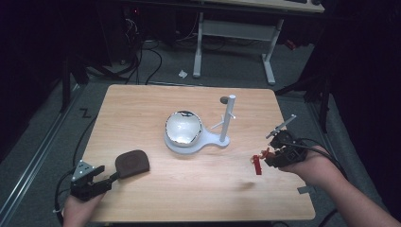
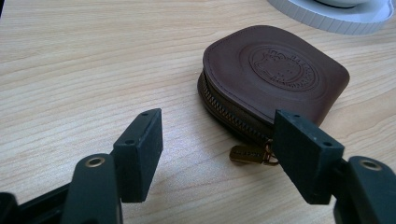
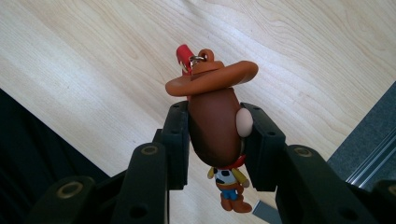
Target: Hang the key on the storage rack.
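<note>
Down at seven o'clock on the wooden surface (image 1: 203, 189), the left gripper (image 1: 106, 178) sits low with its jaws spread wide, nothing between them. Just ahead of it lies a brown leather zip pouch (image 1: 132, 163), flat on the surface; in the left gripper view the pouch (image 2: 275, 79) shows an embossed round stamp on top, a zipper running along its near edge, and a small brass zipper pull (image 2: 247, 154) resting right beside the inner face of the jaw on the right of that view, though whether it touches is hard to tell. Over at four o'clock, the right gripper (image 1: 265, 158) is held in a hand (image 1: 312, 165) above the surface, and its jaws are pinching a little cowboy figure keychain (image 1: 257, 163). The right gripper view gives the close look: the cowboy figure keychain (image 3: 217, 126) is clamped by its big brown head, orange-brown hat brim poking above the jaws, a metal ring and a scrap of red at the crown, and the small body with yellow shirt and blue trousers dangling below the jaws. At the centre of the surface stands a white stand (image 1: 222, 139) with a round base carrying a shiny domed object (image 1: 183, 127) and an upright post (image 1: 228, 118) at its three o'clock side. A small dark round object (image 1: 223, 100) lies toward twelve o'clock, just behind the post.
</note>
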A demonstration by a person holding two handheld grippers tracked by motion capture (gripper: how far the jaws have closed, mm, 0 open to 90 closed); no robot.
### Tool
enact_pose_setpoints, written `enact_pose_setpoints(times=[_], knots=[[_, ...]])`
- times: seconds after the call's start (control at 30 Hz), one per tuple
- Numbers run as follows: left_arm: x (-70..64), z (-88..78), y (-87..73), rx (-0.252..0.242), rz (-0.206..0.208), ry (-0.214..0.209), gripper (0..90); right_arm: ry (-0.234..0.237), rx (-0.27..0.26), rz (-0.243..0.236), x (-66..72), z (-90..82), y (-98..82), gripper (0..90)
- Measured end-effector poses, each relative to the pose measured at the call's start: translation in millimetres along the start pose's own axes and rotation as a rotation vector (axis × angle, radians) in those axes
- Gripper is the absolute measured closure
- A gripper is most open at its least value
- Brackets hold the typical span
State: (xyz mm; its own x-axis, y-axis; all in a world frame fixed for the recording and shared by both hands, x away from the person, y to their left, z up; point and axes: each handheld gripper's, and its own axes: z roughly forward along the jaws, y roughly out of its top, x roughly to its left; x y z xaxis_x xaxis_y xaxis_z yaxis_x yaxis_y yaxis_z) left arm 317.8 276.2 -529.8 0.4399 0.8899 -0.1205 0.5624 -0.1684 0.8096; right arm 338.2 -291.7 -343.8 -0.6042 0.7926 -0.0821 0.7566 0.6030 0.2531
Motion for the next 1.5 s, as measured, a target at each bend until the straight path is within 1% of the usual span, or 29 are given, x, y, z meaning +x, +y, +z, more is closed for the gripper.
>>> enact_pose_setpoints(times=[0.13,0.17,0.37,0.63,0.8,0.83,0.87,0.9,1.0,1.07,1.1,1.13,1.17,1.5], knots=[[0.2,0.0,0.0,0.0,0.0,-0.001,34.4,0.005,0.009,0.01,-1.6,-2.6,3.9,65.3],[0.3,0.0,0.0,0.001,-0.001,-0.002,34.4,0.006,0.019,0.016,-2.5,-4.6,6.8,65.3],[0.6,0.0,-0.1,0.001,-0.003,-0.004,34.3,0.005,0.027,0.018,-3.3,-9.8,14.4,65.3],[0.8,0.1,-0.2,0.001,-0.004,-0.006,34.3,-0.011,0.007,0.012,-3.7,-20.9,29.9,65.3],[1.1,0.2,-0.3,0.0,-0.006,-0.008,34.3,-0.01,-0.003,0.005,-3.7,-25.6,37.8,65.3],[1.2,0.1,-0.3,0.0,-0.007,-0.008,34.3,-0.009,-0.002,0.018,-2.2,-27.5,41.4,65.3],[1.2,0.2,-0.3,0.0,-0.007,-0.009,34.3,-0.011,-0.006,0.0,-2.8,-28.0,43.6,65.3],[1.2,0.2,-0.3,0.0,-0.007,-0.009,34.3,-0.011,-0.006,0.0,-2.8,-28.0,43.6,65.3],[1.3,0.2,-0.4,0.0,-0.008,-0.01,34.3,-0.017,-0.01,-0.011,-1.3,-30.8,51.4,65.3],[1.4,0.2,-0.4,0.0,-0.009,-0.01,34.3,-0.019,-0.007,0.001,0.5,-32.8,55.4,65.3],[1.4,0.2,-0.4,0.0,-0.009,-0.011,34.3,-0.021,-0.014,-0.011,0.2,-33.2,57.6,65.3],[1.4,0.2,-0.4,0.0,-0.009,-0.011,34.3,-0.021,-0.014,-0.011,0.2,-33.2,57.6,65.3],[1.5,0.3,-0.5,0.0,-0.009,-0.011,34.3,-0.022,-0.017,-0.02,0.5,-34.6,61.7,65.3],[1.9,0.1,-0.8,-0.001,-0.014,-0.014,34.3,-0.033,-0.029,-0.034,2.2,-39.7,80.3,65.3]])
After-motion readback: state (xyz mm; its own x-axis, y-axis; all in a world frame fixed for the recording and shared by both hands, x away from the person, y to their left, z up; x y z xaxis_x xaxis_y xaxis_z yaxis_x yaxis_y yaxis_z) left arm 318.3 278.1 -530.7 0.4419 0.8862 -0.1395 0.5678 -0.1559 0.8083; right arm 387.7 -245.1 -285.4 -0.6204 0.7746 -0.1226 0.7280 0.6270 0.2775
